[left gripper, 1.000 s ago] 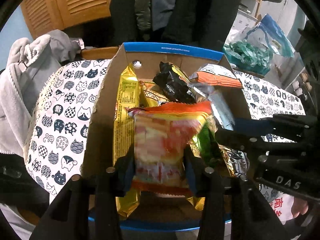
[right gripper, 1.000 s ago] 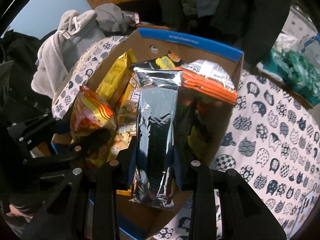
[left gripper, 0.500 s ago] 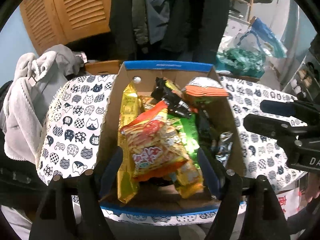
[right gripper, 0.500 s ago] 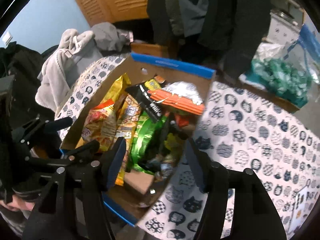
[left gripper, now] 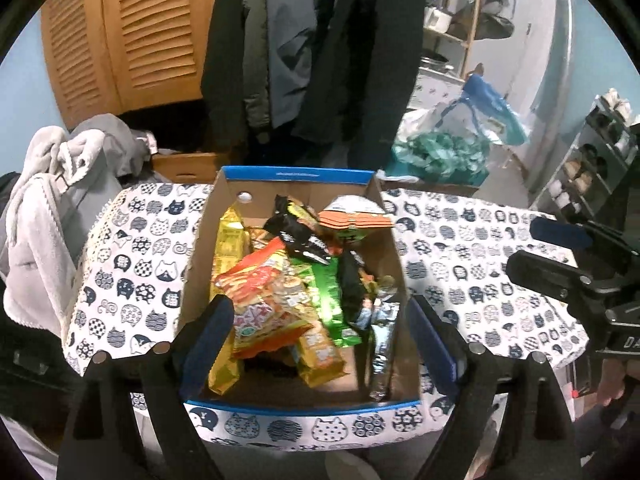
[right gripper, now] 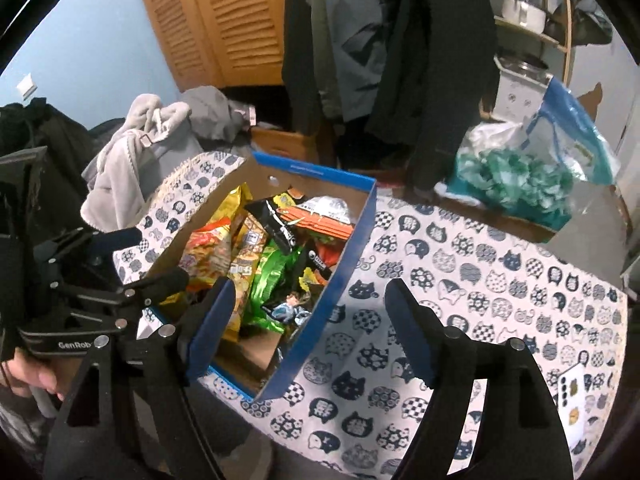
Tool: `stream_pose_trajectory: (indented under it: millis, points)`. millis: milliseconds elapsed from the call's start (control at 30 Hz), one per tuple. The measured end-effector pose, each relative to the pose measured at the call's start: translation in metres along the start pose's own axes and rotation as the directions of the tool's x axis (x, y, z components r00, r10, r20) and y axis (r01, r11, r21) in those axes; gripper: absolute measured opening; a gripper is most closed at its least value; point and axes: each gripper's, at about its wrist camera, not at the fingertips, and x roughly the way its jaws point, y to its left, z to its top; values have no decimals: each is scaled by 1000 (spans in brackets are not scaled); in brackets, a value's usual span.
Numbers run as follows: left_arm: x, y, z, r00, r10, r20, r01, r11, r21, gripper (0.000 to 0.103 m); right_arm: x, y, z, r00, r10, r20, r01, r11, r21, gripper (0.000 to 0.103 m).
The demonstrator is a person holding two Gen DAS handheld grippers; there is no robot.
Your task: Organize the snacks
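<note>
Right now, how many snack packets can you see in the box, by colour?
Yellow packets: 2
Orange packets: 2
Black packets: 2
Green packet: 1
Silver packet: 1
Total: 8 visible; the pile may hide more.

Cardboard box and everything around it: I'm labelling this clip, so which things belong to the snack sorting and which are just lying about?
Belongs to the job:
- cardboard box
- orange snack bag
- green packet
- silver packet
- left gripper, open
- right gripper, open

Just lying about:
- grey fleece
- hanging coats
- teal plastic bag
- cat-print tablecloth
</note>
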Motion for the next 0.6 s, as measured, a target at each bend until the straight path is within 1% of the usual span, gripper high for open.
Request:
stream_pose_trajectory:
  millis: [67,133,233,400,533,600]
  points:
    - [-4,-3,-2,1000,-12,16,12,1000,8,91,-5,-1,-2,1000,-5,13,5,1000,-7,78]
    - [-7,-6,-4,999,2,32,-3,1000,18,92,-9,-2,-5,1000,-12,26,12,1000,-6,78]
    - [-10,-7,-5,998,25,52,-26,999,31,92,-11,-7,-9,1000,-11,23,11,1000,-4,78]
    - [-19,-10,-4,994,38,104,-42,998,43,93,-14,-16,-14,999,-34,32,34,999,5,78]
    - [-22,-9,-3,991,56,123,-62,997,45,93,-15,-22,-15,999,-35,29,34,999,29,78]
    - [-22,-9,-2,991,53,126,-59,997,42,93,-14,-24,-16,999,-37,29,36,999,30,78]
